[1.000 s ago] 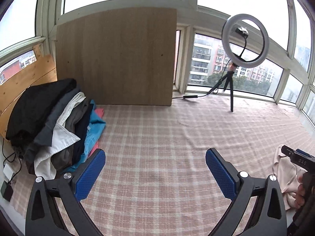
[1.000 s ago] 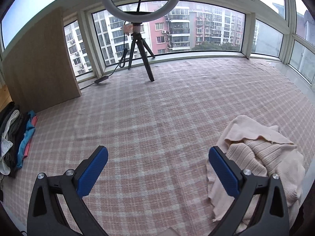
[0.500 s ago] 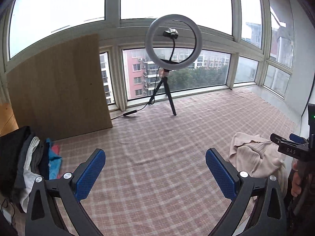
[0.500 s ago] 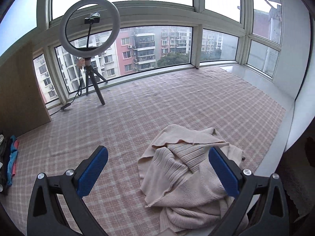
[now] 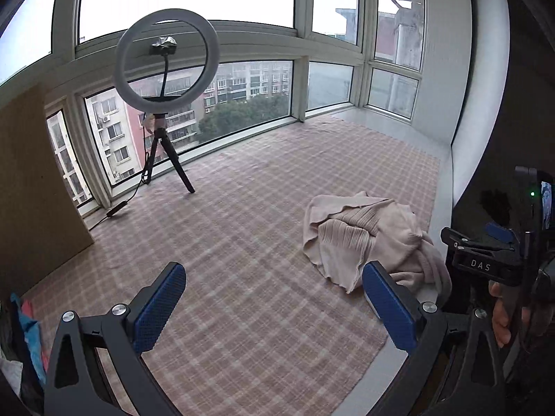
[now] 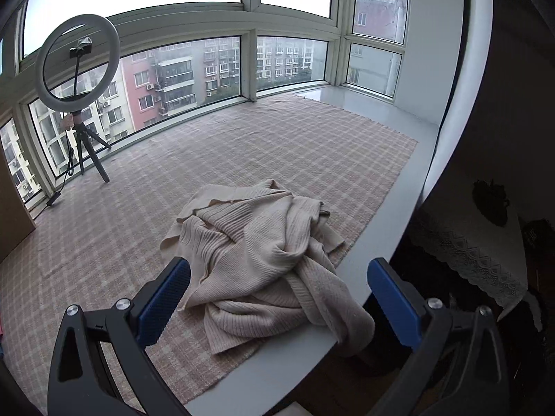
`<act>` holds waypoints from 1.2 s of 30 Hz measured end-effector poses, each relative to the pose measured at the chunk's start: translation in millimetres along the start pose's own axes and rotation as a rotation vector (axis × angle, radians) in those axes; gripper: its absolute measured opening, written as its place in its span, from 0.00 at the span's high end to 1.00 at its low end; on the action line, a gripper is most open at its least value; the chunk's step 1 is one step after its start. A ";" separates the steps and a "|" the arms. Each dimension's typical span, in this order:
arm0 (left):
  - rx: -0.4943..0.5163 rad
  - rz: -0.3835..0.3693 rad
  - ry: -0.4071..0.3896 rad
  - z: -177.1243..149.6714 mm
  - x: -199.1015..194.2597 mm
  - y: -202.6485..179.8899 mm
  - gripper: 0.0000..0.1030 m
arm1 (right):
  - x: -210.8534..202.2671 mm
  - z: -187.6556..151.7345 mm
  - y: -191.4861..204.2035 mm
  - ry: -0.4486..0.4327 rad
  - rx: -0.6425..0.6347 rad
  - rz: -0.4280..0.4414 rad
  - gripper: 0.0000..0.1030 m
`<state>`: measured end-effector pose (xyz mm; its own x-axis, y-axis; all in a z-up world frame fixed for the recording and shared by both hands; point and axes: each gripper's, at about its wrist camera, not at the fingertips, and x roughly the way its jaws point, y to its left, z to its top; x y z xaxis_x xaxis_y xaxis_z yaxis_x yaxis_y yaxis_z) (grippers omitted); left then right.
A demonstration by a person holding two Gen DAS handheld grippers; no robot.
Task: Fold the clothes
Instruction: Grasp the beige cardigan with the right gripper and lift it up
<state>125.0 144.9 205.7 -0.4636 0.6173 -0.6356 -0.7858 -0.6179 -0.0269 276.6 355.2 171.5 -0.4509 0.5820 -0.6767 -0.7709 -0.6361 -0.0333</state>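
1. A pink-and-white plaid cloth point(image 6: 145, 208) covers a bay-window platform.
2. A crumpled beige ribbed-knit sweater point(image 6: 263, 260) lies at the cloth's near right edge.
3. The left gripper point(image 5: 274, 306) and the right gripper point(image 6: 277, 305) both gape wide, holding nothing.

Crumpled beige ribbed-knit sweater point(image 6: 263, 256): soft matt cloth, fine ribs. Pink-and-cream checked woven mat point(image 6: 263, 145): coarse matt weave. White ledge point(image 6: 374, 260): smooth, slight sheen. Right gripper point(image 6: 279, 303) finger pads point(image 6: 163, 303): blue, dimpled texture; black matt frames, shiny metal screws. Tan wood-grain board point(image 5: 31, 190): matt. White lace-edged cloth point(image 6: 468, 253).
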 end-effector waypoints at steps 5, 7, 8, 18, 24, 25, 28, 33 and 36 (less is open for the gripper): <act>0.031 -0.040 0.022 -0.7 10.0 -19.9 0.01 | 10.5 -6.5 -19.1 0.035 0.015 -0.006 0.06; 0.036 -0.045 0.034 -0.6 16.5 -25.9 0.01 | 21.2 -7.7 -24.1 0.068 0.015 0.019 0.12; 0.037 -0.047 0.040 -0.5 20.6 -28.4 0.01 | 28.4 -8.7 -26.2 0.084 0.016 0.038 0.15; -0.030 0.032 0.057 20.2 55.5 -44.8 0.01 | 131.4 4.0 -11.0 0.249 -0.151 0.258 0.18; -0.093 0.097 0.079 30.7 72.3 -43.5 0.01 | 182.6 10.9 4.7 0.341 -0.266 0.316 0.64; -0.103 0.111 0.081 32.0 73.9 -42.7 0.01 | 184.2 11.4 5.4 0.344 -0.292 0.334 0.71; -0.122 0.158 0.087 35.1 75.4 -39.1 0.01 | 177.5 27.2 -7.5 0.334 -0.285 0.432 0.85; -0.162 0.243 0.092 37.6 66.1 -25.3 0.01 | 145.2 112.1 -40.8 0.205 -0.161 0.550 0.87; -0.185 0.297 0.088 37.5 54.0 -13.1 0.01 | 110.9 172.2 -39.7 0.059 -0.143 0.627 0.87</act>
<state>94.9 204.6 200.7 -0.6172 0.3587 -0.7003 -0.5315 -0.8464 0.0349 179.7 532.3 224.5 -0.7675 0.0515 -0.6390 -0.2995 -0.9101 0.2864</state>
